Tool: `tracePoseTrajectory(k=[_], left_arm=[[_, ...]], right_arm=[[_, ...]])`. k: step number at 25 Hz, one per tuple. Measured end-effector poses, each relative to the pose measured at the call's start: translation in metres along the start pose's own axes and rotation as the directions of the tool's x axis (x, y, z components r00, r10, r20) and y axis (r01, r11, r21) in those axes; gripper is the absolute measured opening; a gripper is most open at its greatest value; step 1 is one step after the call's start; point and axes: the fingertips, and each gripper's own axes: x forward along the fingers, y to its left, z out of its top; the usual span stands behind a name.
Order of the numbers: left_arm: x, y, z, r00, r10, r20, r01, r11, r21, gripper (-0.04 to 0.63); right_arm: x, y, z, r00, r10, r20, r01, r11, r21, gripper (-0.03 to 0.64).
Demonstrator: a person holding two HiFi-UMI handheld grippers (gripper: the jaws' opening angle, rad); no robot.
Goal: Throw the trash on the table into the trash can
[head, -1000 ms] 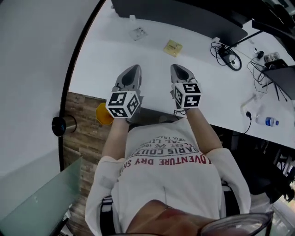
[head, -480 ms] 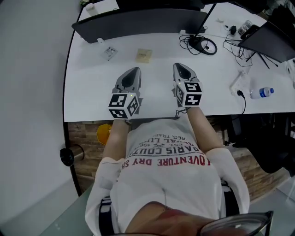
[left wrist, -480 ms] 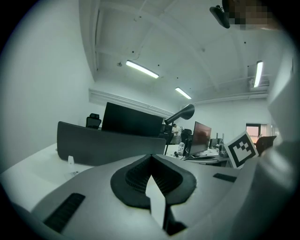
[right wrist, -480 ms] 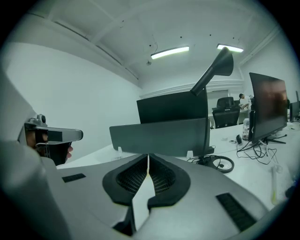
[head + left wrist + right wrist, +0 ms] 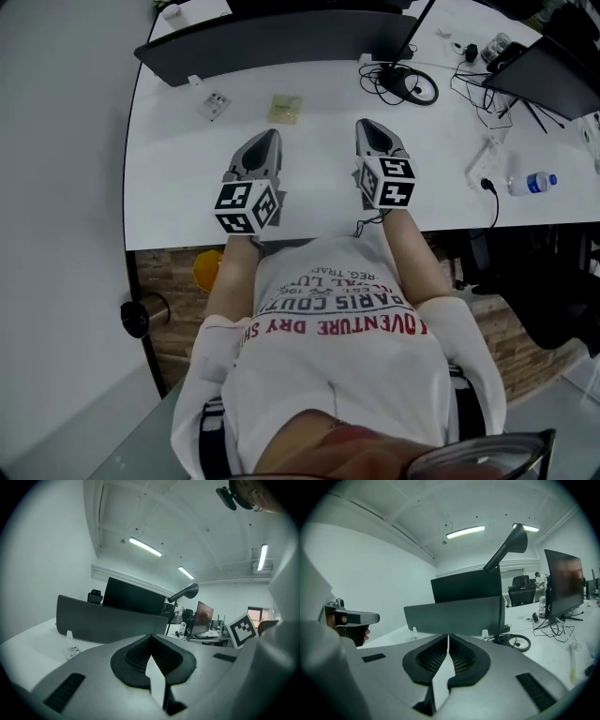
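This is an open-plan office. A long white tabletop (image 5: 187, 197) runs across the room, split along its length by a dark grey divider panel (image 5: 272, 42). A black flat computer monitor (image 5: 563, 585) stands on it, with a coiled black cable (image 5: 410, 86) and a white power strip (image 5: 487, 161) lying close by. A black desk lamp (image 5: 506, 550) on a slanted arm rises over the panel. A black swivel chair (image 5: 522, 590) stands at a further desk, and long tube lights (image 5: 465, 531) line the white ceiling.
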Motion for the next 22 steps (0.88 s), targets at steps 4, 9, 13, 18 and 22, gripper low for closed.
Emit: tracePoseTrajectory(k=[4,9,13,18,22], left_arm=[[0.004,0.006,-0.003,1.000,0.024,-0.001,-0.024,1.000,-0.018,0.023],[0.008,0.011,-0.011,0.999,0.052,-0.017,-0.052,0.998,-0.043,0.023],[0.004,0.032,-0.024,0.994,0.097,-0.053,-0.100,0.993,-0.069,0.023],[0.003,0.081,-0.037,0.985,0.141,-0.099,-0.151,0.983,-0.109,0.023],[0.010,0.114,-0.055,0.980,0.111,-0.165,-0.132,0.983,-0.125,0.023]], right_arm=[[0.006,-0.002,-0.005,1.000,0.016,-0.019,-0.016,1.000,-0.008,0.034],[0.018,-0.003,-0.013,0.998,0.048,-0.049,-0.048,0.999,-0.006,0.034],[0.035,0.012,-0.029,0.991,0.089,-0.105,-0.089,0.996,0.004,0.034],[0.073,0.051,-0.050,0.967,0.167,-0.192,-0.173,0.985,-0.011,0.035],[0.113,0.087,-0.068,0.944,0.194,-0.266,-0.205,0.979,-0.016,0.037]])
